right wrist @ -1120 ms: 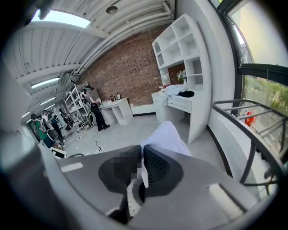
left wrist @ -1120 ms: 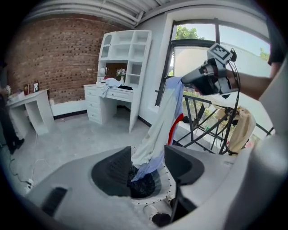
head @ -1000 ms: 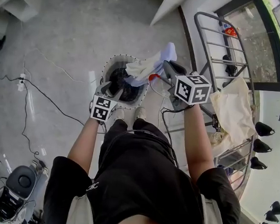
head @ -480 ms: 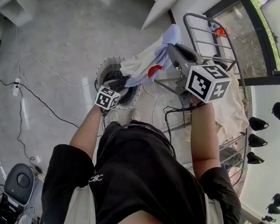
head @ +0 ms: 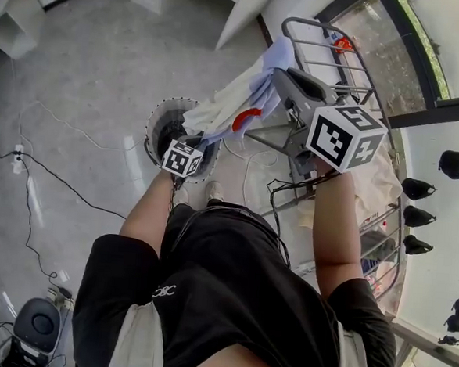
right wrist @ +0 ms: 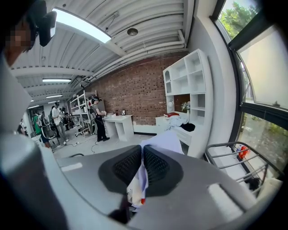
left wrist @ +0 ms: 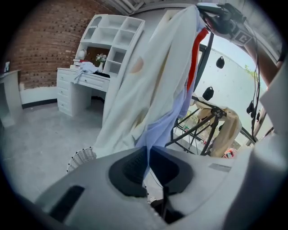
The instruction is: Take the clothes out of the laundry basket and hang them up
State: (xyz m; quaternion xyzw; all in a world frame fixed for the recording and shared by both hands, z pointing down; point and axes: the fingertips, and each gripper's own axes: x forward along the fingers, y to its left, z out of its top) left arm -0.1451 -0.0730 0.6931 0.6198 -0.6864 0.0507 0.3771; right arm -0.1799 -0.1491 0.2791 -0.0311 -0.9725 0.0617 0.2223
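Note:
A cream and light-blue garment with a red patch stretches from high by the rack down to the round white laundry basket. My right gripper is shut on its upper end, and cloth bunches between those pads in the right gripper view. My left gripper sits lower, over the basket. Its jaws have just been closing, and they now pinch the light-blue lower edge. The rest of the garment hangs above them. The basket's wicker rim shows below.
A metal drying rack stands at the right with a beige cloth draped over it. Cables trail across the grey floor at the left. A white desk and shelf unit stand against the brick wall. People work far back.
The right gripper has risen and carried the garment up out of the basket, beside the rack. The left gripper went from open at the basket rim to shut on the garment's lower edge.

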